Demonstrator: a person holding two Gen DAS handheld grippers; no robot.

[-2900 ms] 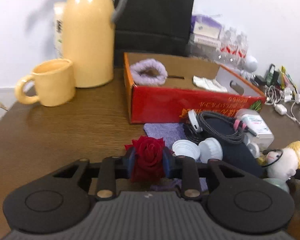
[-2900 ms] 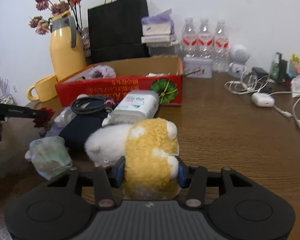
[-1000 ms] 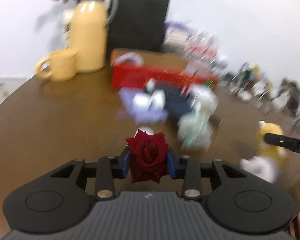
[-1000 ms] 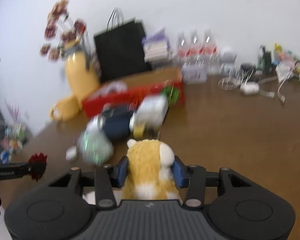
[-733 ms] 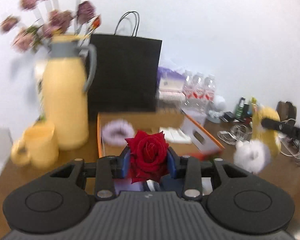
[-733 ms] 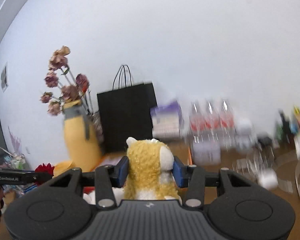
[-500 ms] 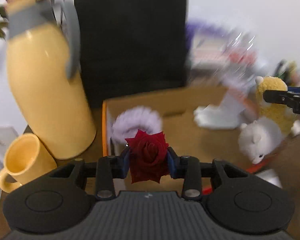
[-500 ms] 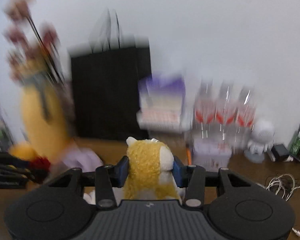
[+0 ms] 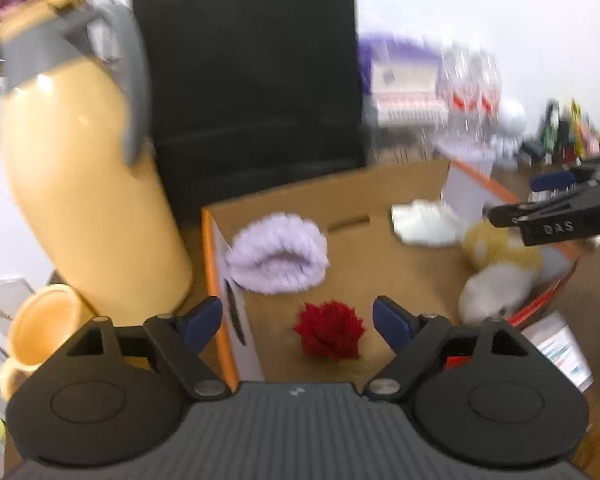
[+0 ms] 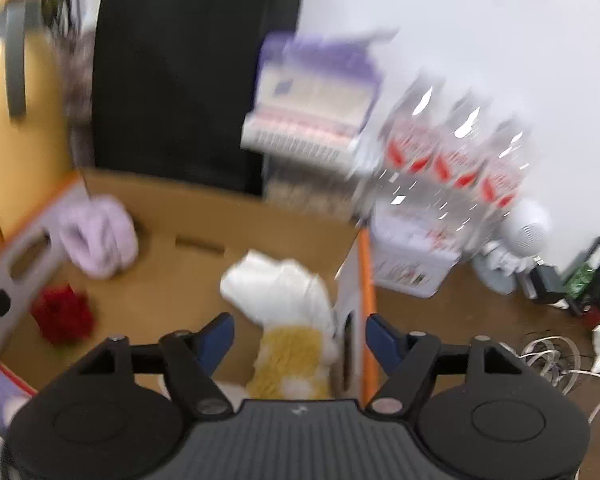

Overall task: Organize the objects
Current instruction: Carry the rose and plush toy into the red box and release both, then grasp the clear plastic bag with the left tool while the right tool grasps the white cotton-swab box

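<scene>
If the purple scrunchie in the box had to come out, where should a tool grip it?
Pinch one side of the purple scrunchie's fluffy ring from above. It lies near the cardboard box's left wall, so a sideways approach looks blocked; the soft loop should compress easily.

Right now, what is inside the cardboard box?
The cardboard box holds a red rose, a purple scrunchie, a white cloth and a yellow-and-white plush toy. The box floor nearest the cameras is hidden behind the tools.
</scene>
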